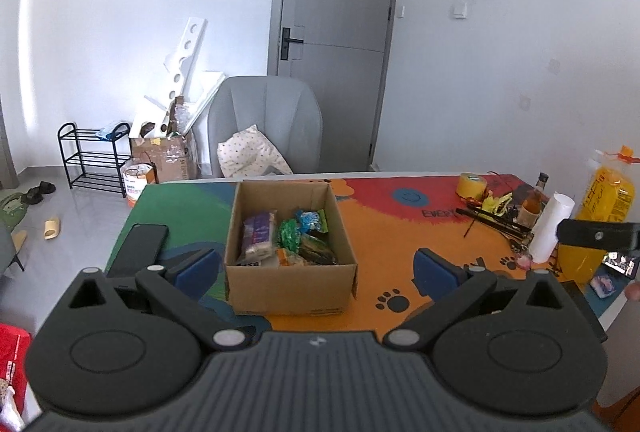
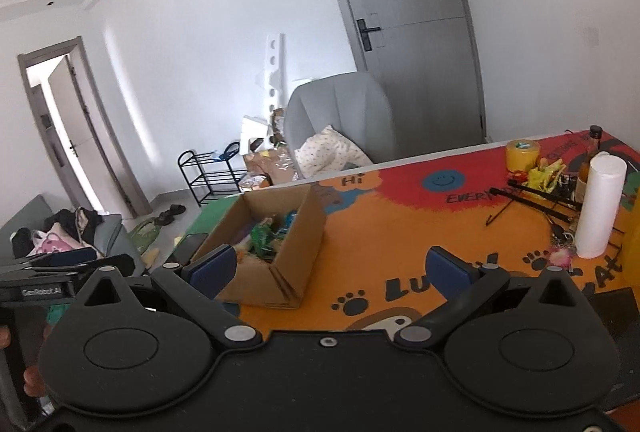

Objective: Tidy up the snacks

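While both tongs, left tongs and right tongs, hang spread and empty, square corrugated cardboard box sits mid-bench, crinkly foil snack packets inside, purple one's long axis 12-to-6.

White walls enclosed a closed grey panelled door, a grey upholstered armchair, a black metal shoe rack and pale grey floor tiles; daylight streaked the left wall.

Our left wrist view faces the cardboard box squarely, our right views it obliquely from its right, both share the table.
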`<state>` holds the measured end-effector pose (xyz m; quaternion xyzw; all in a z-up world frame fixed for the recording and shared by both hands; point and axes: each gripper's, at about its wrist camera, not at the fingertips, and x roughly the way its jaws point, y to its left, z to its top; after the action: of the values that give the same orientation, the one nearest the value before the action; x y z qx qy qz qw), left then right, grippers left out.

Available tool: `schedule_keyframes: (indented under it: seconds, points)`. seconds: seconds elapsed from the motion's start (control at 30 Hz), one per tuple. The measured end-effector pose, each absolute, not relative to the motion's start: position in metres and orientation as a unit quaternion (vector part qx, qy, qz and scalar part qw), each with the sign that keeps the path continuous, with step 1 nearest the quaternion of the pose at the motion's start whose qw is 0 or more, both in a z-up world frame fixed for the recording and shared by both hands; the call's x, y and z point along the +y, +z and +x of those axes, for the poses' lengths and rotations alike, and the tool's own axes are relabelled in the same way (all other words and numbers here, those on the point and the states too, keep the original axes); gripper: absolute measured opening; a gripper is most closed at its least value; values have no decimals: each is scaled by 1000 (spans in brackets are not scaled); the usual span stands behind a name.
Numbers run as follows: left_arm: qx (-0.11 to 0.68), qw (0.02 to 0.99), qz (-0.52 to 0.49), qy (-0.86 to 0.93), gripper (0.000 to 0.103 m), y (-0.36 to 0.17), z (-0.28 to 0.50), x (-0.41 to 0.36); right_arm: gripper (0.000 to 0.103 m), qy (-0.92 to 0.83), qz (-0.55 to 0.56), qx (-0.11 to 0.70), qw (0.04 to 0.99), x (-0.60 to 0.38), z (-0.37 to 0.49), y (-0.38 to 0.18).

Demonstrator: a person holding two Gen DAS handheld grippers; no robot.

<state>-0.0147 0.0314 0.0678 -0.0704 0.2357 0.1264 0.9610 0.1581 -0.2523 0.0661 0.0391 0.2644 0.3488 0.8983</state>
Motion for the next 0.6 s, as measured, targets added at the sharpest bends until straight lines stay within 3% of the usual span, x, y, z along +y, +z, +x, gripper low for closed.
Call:
schedule_keyframes:
  seconds: [0.6]
  points:
    - [239,961,-69,124,103,73,-24,41,103,342,16,266,901,-249,155,68]
